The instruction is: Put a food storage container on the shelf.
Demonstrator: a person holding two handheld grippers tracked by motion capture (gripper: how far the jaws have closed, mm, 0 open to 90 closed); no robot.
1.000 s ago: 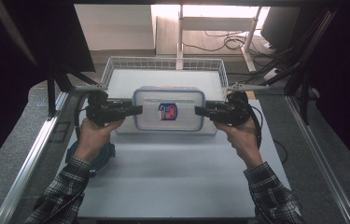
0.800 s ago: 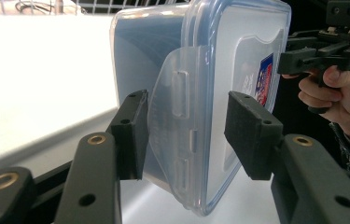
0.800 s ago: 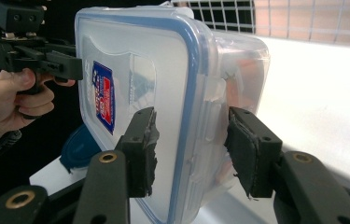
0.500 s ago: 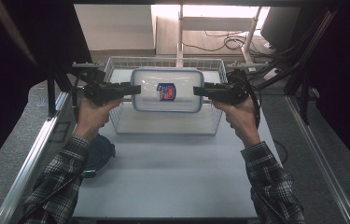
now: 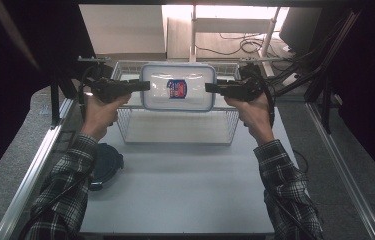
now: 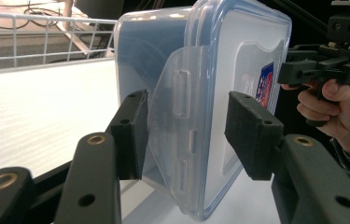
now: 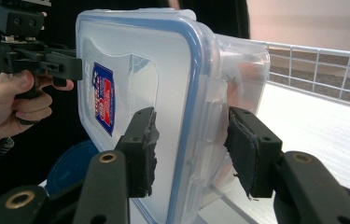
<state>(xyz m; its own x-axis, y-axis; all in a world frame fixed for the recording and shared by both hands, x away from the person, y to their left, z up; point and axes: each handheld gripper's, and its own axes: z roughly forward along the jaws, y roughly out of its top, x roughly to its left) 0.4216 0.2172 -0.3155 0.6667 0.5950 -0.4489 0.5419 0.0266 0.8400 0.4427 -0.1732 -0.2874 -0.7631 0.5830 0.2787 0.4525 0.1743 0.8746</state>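
The clear plastic food container point(image 5: 178, 86), with its blue-rimmed snap lid and a red-and-blue sticker point(image 5: 177, 88) on top, hangs in the air above the white wire basket point(image 5: 177, 137), held level between the two hands. The left gripper point(image 5: 145, 85) pinches one short end: in the left gripper view its pads point(image 6: 133, 134) sit above and below the lid's locking flap point(image 6: 175, 135), and the far pad looks to bear on the lid, though I can't be sure how firmly. The right gripper point(image 5: 210, 88) clamps the opposite end the same way, one pad point(image 7: 141, 151) on the lid face and the other under the body.

The risk I see is the grip itself. Both sets of jaws bite only the narrow end margins of a smooth, slick box, so if either hand tilts or pulls outward, that end could slide free and the container would swing or drop onto the basket's rim. Pinching over the flap might also pop that latch open.

A dark blue round lid point(image 5: 106, 165) lies on the white table point(image 5: 185, 190) near the person's left sleeve point(image 5: 67, 195), well clear of the basket.
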